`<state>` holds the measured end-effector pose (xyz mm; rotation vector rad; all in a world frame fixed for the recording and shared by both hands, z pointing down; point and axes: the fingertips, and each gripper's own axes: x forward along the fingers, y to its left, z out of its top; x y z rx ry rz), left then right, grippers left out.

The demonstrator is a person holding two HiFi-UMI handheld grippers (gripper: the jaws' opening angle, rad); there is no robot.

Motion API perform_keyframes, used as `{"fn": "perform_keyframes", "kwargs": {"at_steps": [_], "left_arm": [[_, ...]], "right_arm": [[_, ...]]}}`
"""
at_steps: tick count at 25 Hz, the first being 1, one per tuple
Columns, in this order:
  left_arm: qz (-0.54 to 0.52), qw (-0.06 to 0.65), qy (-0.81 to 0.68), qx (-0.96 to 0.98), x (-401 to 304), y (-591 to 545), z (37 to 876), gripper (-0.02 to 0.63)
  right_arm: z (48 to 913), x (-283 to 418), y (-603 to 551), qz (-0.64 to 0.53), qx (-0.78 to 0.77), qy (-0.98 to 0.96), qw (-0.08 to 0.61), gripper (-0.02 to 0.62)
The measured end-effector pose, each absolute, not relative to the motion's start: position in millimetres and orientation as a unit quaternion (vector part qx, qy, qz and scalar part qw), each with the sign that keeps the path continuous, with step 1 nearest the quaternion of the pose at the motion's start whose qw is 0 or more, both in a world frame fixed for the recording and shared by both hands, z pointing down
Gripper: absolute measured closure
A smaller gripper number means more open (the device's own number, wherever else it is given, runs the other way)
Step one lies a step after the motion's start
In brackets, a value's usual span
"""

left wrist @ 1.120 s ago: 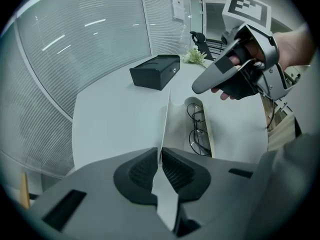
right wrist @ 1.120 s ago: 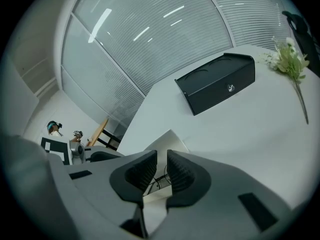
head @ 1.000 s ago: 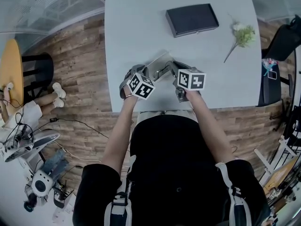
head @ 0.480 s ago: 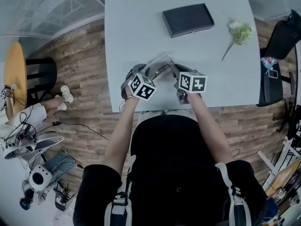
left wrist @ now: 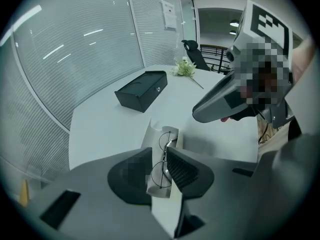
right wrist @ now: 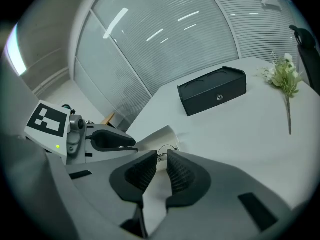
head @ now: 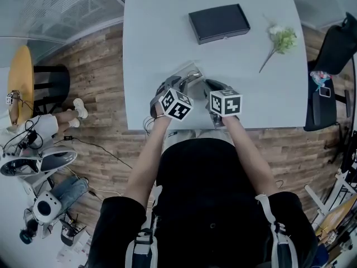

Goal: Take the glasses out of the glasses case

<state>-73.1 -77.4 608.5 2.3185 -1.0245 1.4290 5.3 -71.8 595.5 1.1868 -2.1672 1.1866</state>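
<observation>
A pale grey glasses case (head: 187, 71) lies open on the white table (head: 156, 38) near its front edge. Thin wire-rimmed glasses (left wrist: 159, 176) rest on the case (left wrist: 156, 134). My left gripper (head: 179, 82) hangs over the case's left end. Its jaws have just been opening, and the case and glasses show through the gap in the left gripper view (left wrist: 159, 156) without the pads pressing on them. My right gripper (head: 205, 84) sits at the case's right, jaws a narrow gap apart. In the right gripper view (right wrist: 161, 156) a glasses hinge (right wrist: 161, 151) shows just past its tips.
A black box (head: 218, 23) stands shut at the back of the table. A sprig of white flowers (head: 281, 38) lies at the back right. A black chair (head: 334, 49) stands off the table's right side. The table's front edge runs just behind both grippers.
My left gripper has shifted right, closer to the right gripper and over the case, and its jaws have spread. The right gripper has moved slightly. The case stays in place.
</observation>
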Motion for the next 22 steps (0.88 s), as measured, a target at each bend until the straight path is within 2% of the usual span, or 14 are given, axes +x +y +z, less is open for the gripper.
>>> {"fn": "perform_keyframes", "kwargs": {"at_steps": [22], "left_arm": [[0.537,0.161,-0.289,0.775,-57.9,-91.7,674.7,0.515]], "right_arm": [[613.6,39.1,-65.2,0.435,0.412,-0.77,0.218,0.526]]}}
